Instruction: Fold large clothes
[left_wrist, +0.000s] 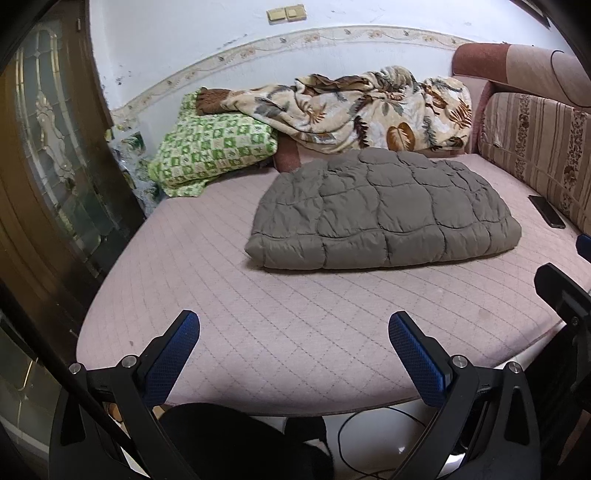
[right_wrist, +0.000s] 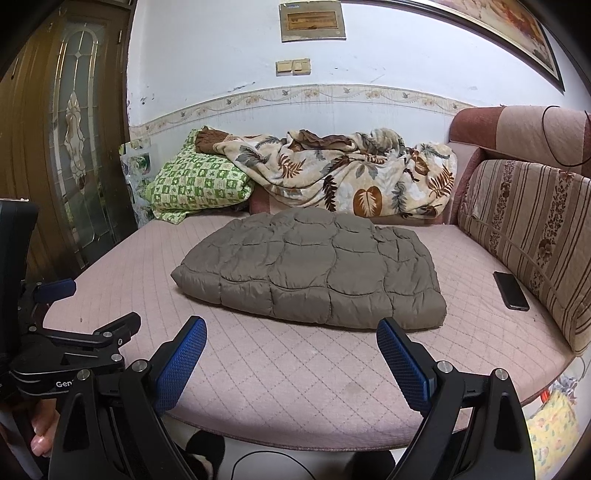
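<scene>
At the far left I have a dark wooden door (right_wrist: 55, 147) with leaded glass, well clear of my work. Next comes the green checked pillow (left_wrist: 210, 147), with the leaf-print blanket (left_wrist: 362, 110) bunched beside it at the wall, I judge to free the pink quilted mattress (left_wrist: 221, 295). My left gripper (left_wrist: 293, 354) hangs over the near edge, its blue pads spread wide, gripping nothing. The grey-brown quilted jacket (right_wrist: 314, 266) lies mid-mattress as a neat padded rectangle, so I take the folding as done or nearly so. My right gripper (right_wrist: 291, 362) is likewise wide and empty, just short of its near edge. A black phone (right_wrist: 511, 290) lies beside the striped backrest cushion (right_wrist: 528, 229), out of reach.
</scene>
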